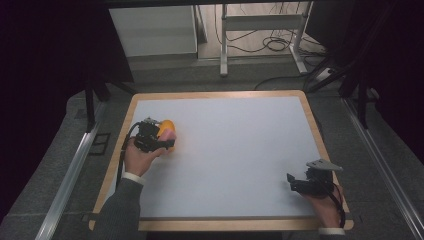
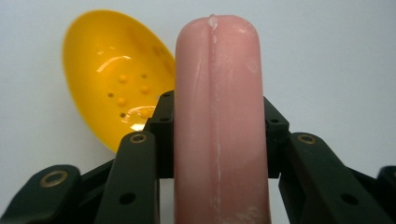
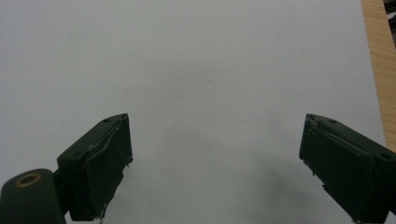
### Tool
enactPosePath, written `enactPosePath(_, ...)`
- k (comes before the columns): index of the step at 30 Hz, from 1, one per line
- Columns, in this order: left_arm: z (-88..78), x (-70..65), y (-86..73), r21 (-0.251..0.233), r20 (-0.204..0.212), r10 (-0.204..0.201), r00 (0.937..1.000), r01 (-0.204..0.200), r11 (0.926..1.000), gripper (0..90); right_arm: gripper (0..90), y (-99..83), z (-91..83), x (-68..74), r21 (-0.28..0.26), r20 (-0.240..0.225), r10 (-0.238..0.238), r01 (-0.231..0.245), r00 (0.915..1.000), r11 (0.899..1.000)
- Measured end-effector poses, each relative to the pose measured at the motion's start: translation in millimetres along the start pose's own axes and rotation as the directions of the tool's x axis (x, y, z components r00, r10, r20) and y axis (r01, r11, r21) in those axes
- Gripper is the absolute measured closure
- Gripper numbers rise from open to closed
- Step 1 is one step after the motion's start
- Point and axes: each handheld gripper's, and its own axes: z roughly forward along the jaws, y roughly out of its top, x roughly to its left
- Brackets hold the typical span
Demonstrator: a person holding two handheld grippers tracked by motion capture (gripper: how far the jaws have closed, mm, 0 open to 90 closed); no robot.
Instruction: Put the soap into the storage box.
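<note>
A pink sausage [image 2: 218, 126] stands upright between the jaws of the left gripper [image 2: 218, 140], which are closed on its two sides and clamp it firmly; its rounded tip rises past the jaw tips in the left gripper view. In the high view the sausage [image 1: 168, 131] sits over the left part of the worktop [image 1: 235, 150], toward the far side, held by the left gripper [image 1: 159, 137] in the person's left hand [image 1: 139, 159].

Just behind the sausage lies a yellow bowl [image 2: 116, 79], open side facing the left gripper's camera, with small bumps and dark specks on its glossy inside. The sausage and the near jaw cover the bowl's right and lower edges; whether sausage and bowl touch I cannot tell. In the high view the bowl [image 1: 167, 123] peeks out beside the gripper.

The right gripper [image 1: 306, 184] rests well apart at the near right corner of the worktop, in the right hand [image 1: 327, 210]. In its own view the right gripper [image 3: 215, 172] has its jaws spread wide with bare grey surface between them, gripping nothing, and a strip of the wooden edge [image 3: 379, 70] shows at the right.

Nothing lies between the two grippers on the grey surface.

Count: one sausage, one bowl, two grippers, one worktop.
</note>
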Motion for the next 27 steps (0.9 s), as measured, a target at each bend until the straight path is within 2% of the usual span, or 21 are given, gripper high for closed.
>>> enactPosePath(7, 7.3, 14.3, 5.1, -0.006, -0.006, -0.042, 0.9991, 0.042, 0.9991, 59.9, 8.7, -0.1, 0.0, -0.4, 0.004, 0.004, 0.000, 0.000, 1.0000, 1.000)
enactPosePath(9, 9.0, 16.5, 8.2, 0.002, -0.027, -0.036, 0.9990, 0.036, 0.9994, 59.9, 8.7, 0.2, -0.2, 0.1, 0.004, 0.005, 0.001, -0.001, 1.0000, 1.000)
enactPosePath(10, 9.8, 16.8, 9.6, -0.002, -0.029, -0.045, 0.9985, 0.045, 0.9990, 59.9, 8.7, 0.4, -0.4, 0.5, 0.004, 0.005, 0.000, 0.000, 1.0000, 1.000)
enactPosePath(15, 13.5, 22.3, 14.7, -0.013, -0.014, -0.071, 0.9974, 0.070, 0.9974, 59.9, 8.7, 0.0, -0.1, 0.2, 0.006, 0.008, 0.000, 0.000, 1.0000, 1.000)
enactPosePath(27, 21.9, 31.9, 17.7, -0.015, -0.033, -0.116, 0.9927, 0.116, 0.9932, 59.9, 8.7, -0.8, 0.9, 0.0, 0.010, 0.010, -0.003, 0.003, 0.9999, 1.000)
